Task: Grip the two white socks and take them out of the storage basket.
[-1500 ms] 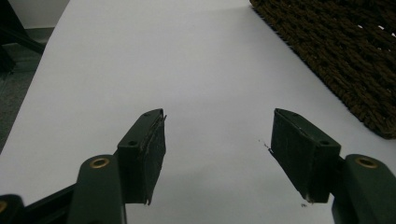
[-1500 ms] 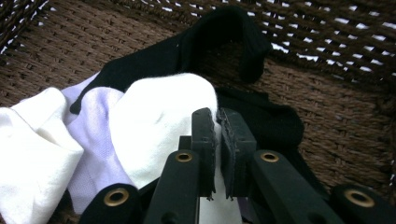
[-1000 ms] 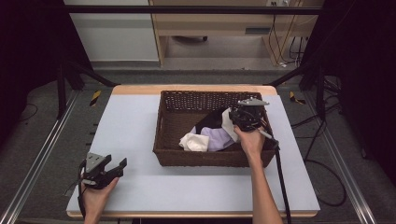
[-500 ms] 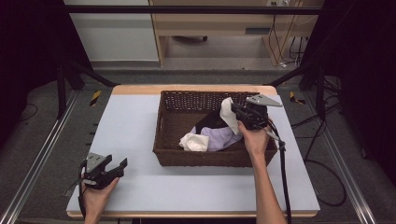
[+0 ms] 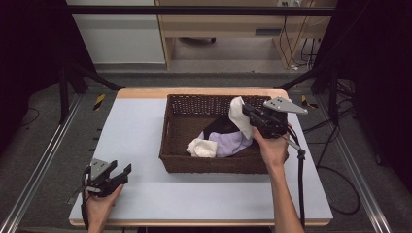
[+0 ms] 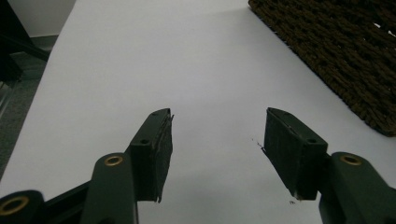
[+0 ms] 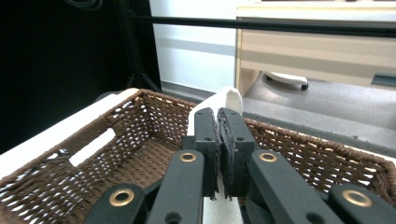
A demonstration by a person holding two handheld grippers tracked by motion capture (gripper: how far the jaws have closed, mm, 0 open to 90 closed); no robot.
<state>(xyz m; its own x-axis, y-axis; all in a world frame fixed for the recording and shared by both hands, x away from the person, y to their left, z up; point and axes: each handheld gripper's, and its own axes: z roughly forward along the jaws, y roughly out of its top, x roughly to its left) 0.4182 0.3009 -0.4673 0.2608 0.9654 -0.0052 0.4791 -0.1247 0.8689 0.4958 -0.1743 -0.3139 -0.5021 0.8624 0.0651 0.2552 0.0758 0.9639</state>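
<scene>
— Right gripper (image 5: 248, 112) has its jaws pinched on the white cloth (image 5: 238, 115), raised over the wicker basket (image 5: 214, 164)'s right side.

— I'd lift straight up until the cloth clears the rim, slowly; its tail may drag the lavender cloth (image 5: 227, 144) below.

— And the left gripper (image 5: 121, 174)?

— Spread wide, idle, well left of the basket. How far the cloth hangs is hidden behind the jaws.
</scene>
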